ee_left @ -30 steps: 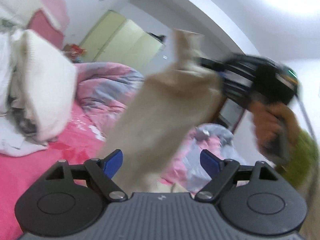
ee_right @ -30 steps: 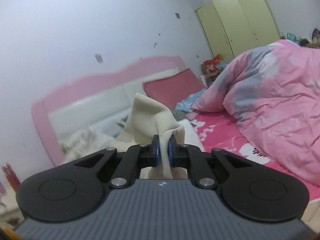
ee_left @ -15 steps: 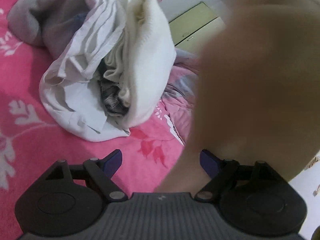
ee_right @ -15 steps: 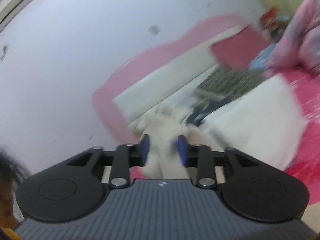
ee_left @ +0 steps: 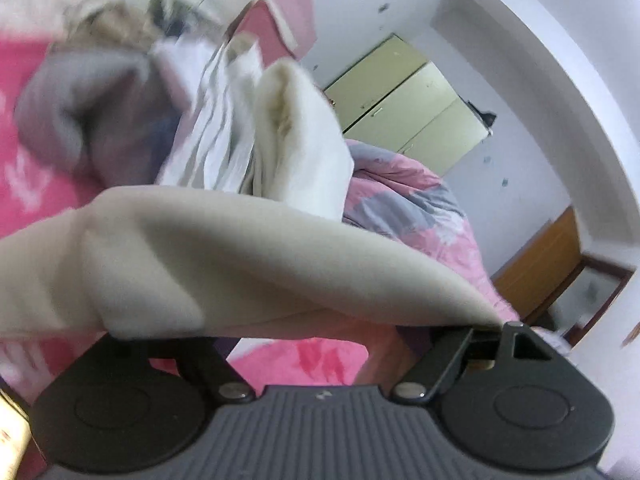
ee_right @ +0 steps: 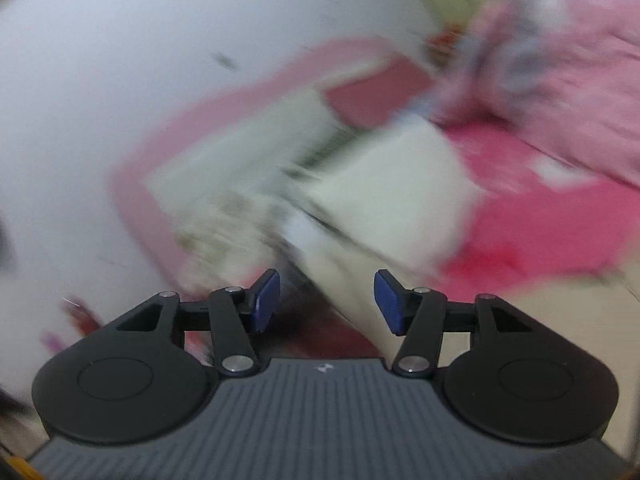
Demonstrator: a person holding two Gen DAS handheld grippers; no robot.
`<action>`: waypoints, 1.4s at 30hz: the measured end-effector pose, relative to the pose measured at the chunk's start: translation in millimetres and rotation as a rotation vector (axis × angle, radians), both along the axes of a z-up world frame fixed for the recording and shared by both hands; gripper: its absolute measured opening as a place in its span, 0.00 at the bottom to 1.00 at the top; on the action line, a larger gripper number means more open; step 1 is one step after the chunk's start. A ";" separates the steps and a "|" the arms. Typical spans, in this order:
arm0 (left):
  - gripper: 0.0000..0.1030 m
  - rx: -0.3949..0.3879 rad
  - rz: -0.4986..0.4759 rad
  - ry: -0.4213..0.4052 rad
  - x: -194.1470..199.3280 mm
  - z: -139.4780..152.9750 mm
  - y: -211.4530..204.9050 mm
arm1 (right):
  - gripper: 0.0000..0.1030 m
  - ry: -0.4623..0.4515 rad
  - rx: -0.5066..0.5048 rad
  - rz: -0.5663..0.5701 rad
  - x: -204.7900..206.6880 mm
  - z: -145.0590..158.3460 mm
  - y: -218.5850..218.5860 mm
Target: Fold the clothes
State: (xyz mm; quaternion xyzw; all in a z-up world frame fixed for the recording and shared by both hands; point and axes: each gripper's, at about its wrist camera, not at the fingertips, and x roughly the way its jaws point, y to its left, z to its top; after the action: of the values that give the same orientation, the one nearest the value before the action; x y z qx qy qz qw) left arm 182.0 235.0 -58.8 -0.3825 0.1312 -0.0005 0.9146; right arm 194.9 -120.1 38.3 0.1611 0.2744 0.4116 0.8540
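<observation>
Beige knit fabric, the garment (ee_left: 248, 264) I am working with, drapes right across the front of my left hand-held gripper (ee_left: 320, 336) and hides both of its fingertips, so I cannot tell whether that one is apart or clamped on the cloth. Beyond the beige garment, a pile of clothes (ee_left: 224, 128) sits on the pink bed (ee_left: 304, 364): a grey piece to the garment's far left, white and cream pieces directly behind it. Further back to the right of the garment lies a pink and grey quilt (ee_left: 416, 204), and past that a yellow-green wardrobe (ee_left: 416, 112) stands against the wall.

Through the right wrist camera everything is smeared by motion. My right hand-held gripper (ee_right: 326, 306) stands with its blue pads (ee_right: 266, 300) well apart and nothing between them. Ahead of it I make out a pale cream fold of clothing (ee_right: 400, 200) on the pink bed (ee_right: 560, 220), with the pink headboard (ee_right: 224, 120) behind.
</observation>
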 end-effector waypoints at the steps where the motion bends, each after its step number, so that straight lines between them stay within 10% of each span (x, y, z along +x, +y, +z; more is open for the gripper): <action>1: 0.78 0.011 -0.002 0.007 -4.8 7.1 4.7 | 0.50 0.024 -0.046 -0.041 -4.5 -19.8 -4.8; 9: 0.77 0.186 0.124 0.145 -52.1 45.3 82.3 | 0.49 0.307 -0.054 -0.154 -6.8 -153.3 -36.4; 20: 0.80 0.189 0.253 0.313 -110.3 38.1 162.8 | 0.49 0.235 0.024 -0.125 -10.1 -159.0 -41.4; 42: 0.71 0.450 -0.061 0.331 -3.9 -19.8 170.1 | 0.49 0.214 0.005 -0.137 -18.0 -162.1 -45.0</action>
State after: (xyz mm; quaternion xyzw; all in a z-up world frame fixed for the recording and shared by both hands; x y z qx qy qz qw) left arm 178.1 405.1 -78.6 -0.1606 0.2868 0.0636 0.9423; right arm 176.9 -165.1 -123.8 0.2245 0.3512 0.3335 0.8456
